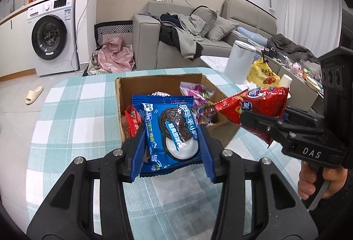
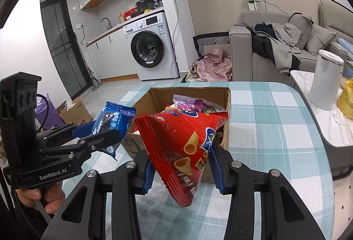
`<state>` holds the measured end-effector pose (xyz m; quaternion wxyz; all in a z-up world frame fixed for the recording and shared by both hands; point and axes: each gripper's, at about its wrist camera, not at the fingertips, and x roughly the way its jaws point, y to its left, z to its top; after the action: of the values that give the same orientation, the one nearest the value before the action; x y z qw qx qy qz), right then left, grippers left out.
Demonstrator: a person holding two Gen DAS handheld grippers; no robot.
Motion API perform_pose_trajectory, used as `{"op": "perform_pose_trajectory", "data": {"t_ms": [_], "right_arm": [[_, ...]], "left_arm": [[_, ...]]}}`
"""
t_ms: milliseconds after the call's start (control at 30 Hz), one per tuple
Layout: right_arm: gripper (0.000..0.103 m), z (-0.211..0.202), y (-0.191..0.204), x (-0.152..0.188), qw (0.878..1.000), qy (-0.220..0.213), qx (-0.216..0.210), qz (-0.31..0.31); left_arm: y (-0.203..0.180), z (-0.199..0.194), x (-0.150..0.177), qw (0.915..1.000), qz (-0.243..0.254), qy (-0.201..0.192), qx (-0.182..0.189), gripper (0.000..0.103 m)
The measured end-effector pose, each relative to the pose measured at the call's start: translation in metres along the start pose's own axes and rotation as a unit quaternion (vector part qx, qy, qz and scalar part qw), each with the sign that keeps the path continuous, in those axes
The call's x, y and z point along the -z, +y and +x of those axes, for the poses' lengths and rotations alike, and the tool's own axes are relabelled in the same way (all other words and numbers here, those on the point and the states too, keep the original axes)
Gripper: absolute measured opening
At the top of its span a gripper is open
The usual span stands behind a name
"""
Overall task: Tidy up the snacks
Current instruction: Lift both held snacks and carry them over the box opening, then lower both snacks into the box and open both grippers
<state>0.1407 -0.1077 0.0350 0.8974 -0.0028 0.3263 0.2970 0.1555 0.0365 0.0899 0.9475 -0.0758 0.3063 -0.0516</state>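
Blue ribbed pads (image 1: 138, 151) of the left gripper (image 1: 173, 151) are closed on the cookie pack (image 1: 169, 129), pressing its two side edges. Ribbed pads (image 2: 147, 173) of the right gripper (image 2: 181, 171) are likewise closed on the red chip bag (image 2: 183, 151), taken low near one sealed end.

Both packs are held clear of the checked cloth (image 1: 72, 107), at the near side of the box (image 1: 141, 83), which already holds a purple candy bag (image 1: 198, 94) and a red packet (image 1: 131, 121).

Handling is judged as follows. Both packs are light, glossy film and likely slippery. The chip bag is air-filled and soft; its contents are probably crushed easily, so a hold on the crimped seam is preferred. The cookie pack is flatter and somewhat stiffer, but the biscuits may crack under pressure; an edge grip is therefore suitable.
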Motion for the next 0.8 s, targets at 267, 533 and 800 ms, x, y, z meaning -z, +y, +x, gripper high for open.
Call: {"op": "perform_pose_trajectory", "data": {"t_ms": [267, 533, 800], "right_arm": [[0.043, 0.019, -0.005, -0.008, 1.000, 0.005, 0.004, 0.011], [0.043, 0.038, -0.011, -0.017, 1.000, 0.010, 0.008, 0.016], [0.043, 0.060, -0.016, -0.023, 0.999, 0.015, 0.012, 0.026]], "left_arm": [[0.007, 0.022, -0.010, 1.0000, -0.007, 0.004, -0.006, 0.042], [0.012, 0.047, -0.016, 0.9998, -0.010, 0.004, -0.016, 0.042], [0.021, 0.073, -0.020, 0.9997, -0.015, 0.006, -0.017, 0.042]]}}
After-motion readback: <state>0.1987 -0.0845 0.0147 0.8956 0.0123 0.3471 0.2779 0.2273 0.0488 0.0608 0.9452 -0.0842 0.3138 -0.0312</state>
